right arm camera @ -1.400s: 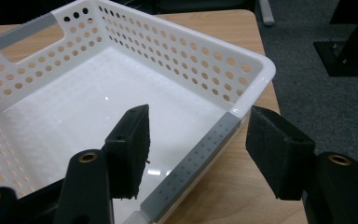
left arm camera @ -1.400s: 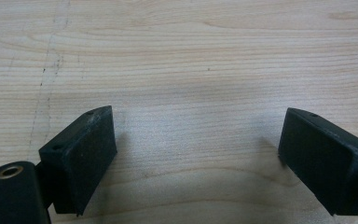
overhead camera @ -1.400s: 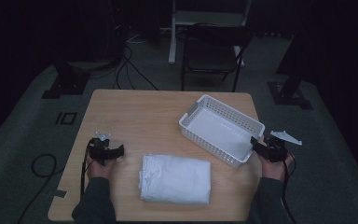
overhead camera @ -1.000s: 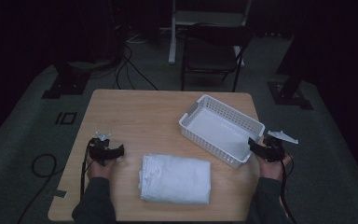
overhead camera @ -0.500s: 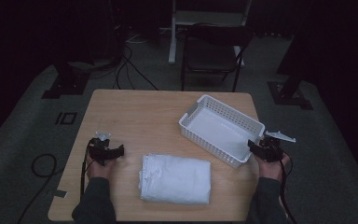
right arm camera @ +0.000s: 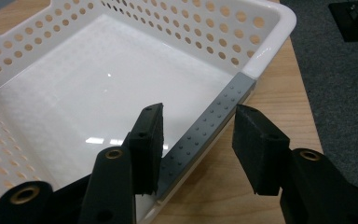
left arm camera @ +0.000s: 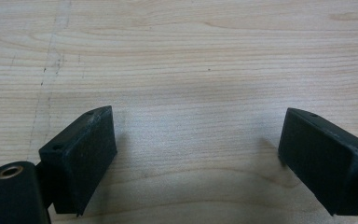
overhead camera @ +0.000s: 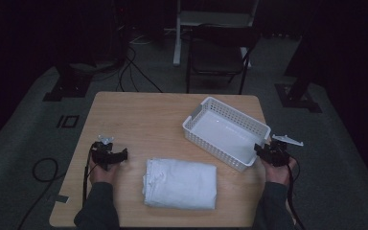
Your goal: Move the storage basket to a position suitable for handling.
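A white perforated basket [overhead camera: 225,109] stands at the table's right, turned at an angle. A folded white towel [overhead camera: 181,183] lies at the front middle. My right gripper [overhead camera: 260,149] is at the basket's near right corner. In the right gripper view its jaws [right arm camera: 199,112] straddle the grey strip [right arm camera: 223,105] on the basket's rim [right arm camera: 270,32], one jaw inside and one outside. They have just been closing, and a gap still shows at the outer jaw. My left gripper [overhead camera: 122,155] rests at the front left with its jaws [left arm camera: 196,126] wide apart over bare wood.
The wooden table [overhead camera: 143,117] ends just right of the basket, with grey carpet [right arm camera: 340,84] beyond. A dark chair [overhead camera: 218,52] and a white stand [overhead camera: 177,33] are behind the table. Cables trail from both grippers off the front edge.
The right gripper has edged slightly left toward the basket's corner. The left hand, the towel and the basket have not moved.
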Demonstrator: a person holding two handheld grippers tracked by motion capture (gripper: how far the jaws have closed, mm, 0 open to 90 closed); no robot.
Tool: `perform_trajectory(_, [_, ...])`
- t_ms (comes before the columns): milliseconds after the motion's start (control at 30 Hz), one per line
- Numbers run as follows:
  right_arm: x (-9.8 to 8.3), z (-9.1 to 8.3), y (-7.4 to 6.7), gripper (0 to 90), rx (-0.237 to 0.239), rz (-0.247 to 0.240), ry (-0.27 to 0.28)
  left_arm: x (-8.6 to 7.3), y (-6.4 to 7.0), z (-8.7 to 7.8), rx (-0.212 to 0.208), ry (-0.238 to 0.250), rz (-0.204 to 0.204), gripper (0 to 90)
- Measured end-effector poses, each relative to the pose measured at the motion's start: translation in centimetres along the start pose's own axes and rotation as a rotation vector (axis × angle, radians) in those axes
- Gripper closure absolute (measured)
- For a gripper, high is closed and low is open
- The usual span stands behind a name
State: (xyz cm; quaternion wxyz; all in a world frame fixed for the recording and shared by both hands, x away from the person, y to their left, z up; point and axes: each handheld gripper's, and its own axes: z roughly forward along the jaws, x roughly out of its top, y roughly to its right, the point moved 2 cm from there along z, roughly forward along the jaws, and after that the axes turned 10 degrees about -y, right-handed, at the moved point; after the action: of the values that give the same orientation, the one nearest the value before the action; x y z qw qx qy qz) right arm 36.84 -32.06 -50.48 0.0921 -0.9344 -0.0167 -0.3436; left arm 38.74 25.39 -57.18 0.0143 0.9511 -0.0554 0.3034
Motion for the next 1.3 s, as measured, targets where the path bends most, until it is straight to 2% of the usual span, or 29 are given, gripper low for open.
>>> perform_trajectory(267, [0.3,0.4,-0.6,56.4,0.001,-0.006,0.007,0.0,0.0,0.0,0.0,0.0,0.001,10.8])
perform_trajectory(533, [0.7,1.1,-1.8,57.1,0.021,-0.024,0.017,0.1,0.1,0.0,0.001,-0.001,0.001,10.9])
perform_trajectory(967, [1.4,1.9,-2.9,57.6,0.041,-0.047,0.007,0.1,0.1,0.0,0.002,-0.002,0.0,11.0])
perform_trajectory(1300, [2.1,2.7,-4.2,58.2,0.048,-0.091,0.007,0.1,0.1,0.0,0.002,-0.002,-0.001,11.0])
